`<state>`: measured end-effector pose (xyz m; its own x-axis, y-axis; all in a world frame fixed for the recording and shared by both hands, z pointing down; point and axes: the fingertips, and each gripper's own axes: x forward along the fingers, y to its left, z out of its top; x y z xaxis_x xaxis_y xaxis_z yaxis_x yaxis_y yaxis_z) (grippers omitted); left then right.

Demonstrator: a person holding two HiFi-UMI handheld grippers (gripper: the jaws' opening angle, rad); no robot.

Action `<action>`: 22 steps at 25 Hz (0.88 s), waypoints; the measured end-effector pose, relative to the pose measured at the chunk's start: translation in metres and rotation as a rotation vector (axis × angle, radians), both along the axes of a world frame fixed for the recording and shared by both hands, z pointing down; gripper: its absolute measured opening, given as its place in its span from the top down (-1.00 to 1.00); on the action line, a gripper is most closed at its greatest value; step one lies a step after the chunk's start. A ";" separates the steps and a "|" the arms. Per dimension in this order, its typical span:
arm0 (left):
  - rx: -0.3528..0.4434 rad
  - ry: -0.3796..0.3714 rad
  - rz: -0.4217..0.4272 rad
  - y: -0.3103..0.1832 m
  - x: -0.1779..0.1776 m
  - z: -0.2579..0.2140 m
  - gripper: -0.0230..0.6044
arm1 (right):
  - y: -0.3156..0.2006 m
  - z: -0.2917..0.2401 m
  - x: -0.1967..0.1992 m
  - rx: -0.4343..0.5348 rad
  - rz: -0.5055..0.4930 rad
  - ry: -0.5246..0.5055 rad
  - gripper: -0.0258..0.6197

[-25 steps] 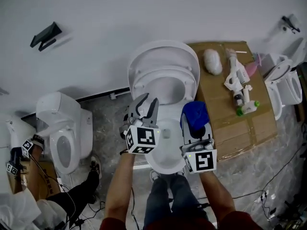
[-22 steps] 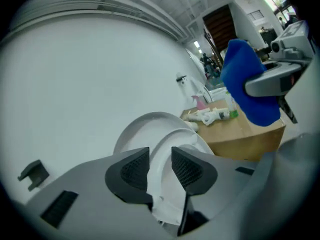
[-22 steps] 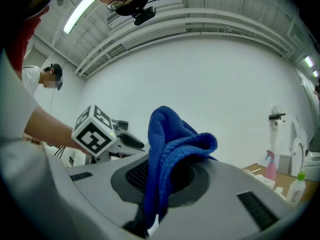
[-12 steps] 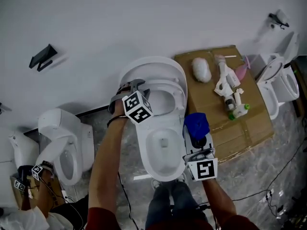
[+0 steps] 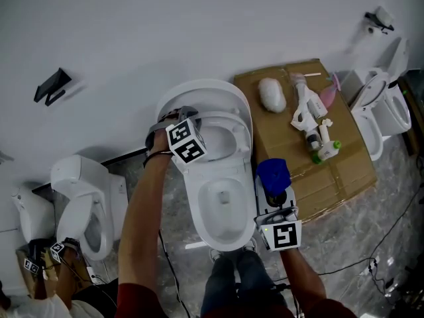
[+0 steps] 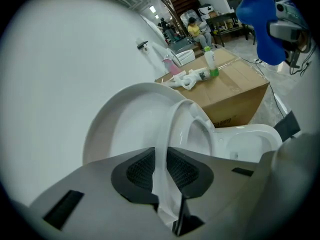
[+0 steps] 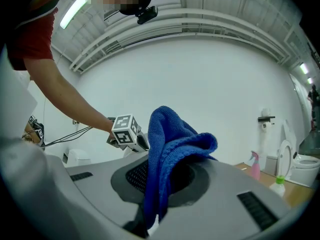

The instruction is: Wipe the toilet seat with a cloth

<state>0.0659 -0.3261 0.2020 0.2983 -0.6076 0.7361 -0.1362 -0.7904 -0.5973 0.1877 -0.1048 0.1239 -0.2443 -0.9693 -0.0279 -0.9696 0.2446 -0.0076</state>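
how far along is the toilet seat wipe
Done: the right gripper is shut on the blue cloth. In hand: the left gripper's fingers have just been closing on the toilet seat, whose rim sits between them. Left: all the wiping, since the cloth is held clear of the seat.

Not a real bathroom, more a big test hall. The toilet [image 5: 222, 227] I'm at stands with a second toilet [image 5: 85, 204] and a third toilet [image 5: 389, 111] along one bare wall [image 5: 199, 25]. Plus a cardboard box [image 5: 344, 171], loose cables [image 5: 374, 264] on the floor [image 5: 397, 204], and strip lights [image 7: 75, 9] way up high.
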 end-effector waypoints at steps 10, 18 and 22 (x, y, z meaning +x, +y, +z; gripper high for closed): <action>0.004 0.012 0.040 0.034 -0.001 -0.003 0.67 | 0.004 0.004 -0.018 -0.030 -0.056 0.029 0.74; -0.069 -0.006 0.112 0.099 -0.005 -0.006 0.64 | 0.007 -0.017 -0.030 0.005 -0.059 0.028 0.74; -0.109 0.003 0.148 0.140 -0.009 -0.004 0.62 | 0.008 -0.028 -0.039 0.020 -0.061 0.028 0.74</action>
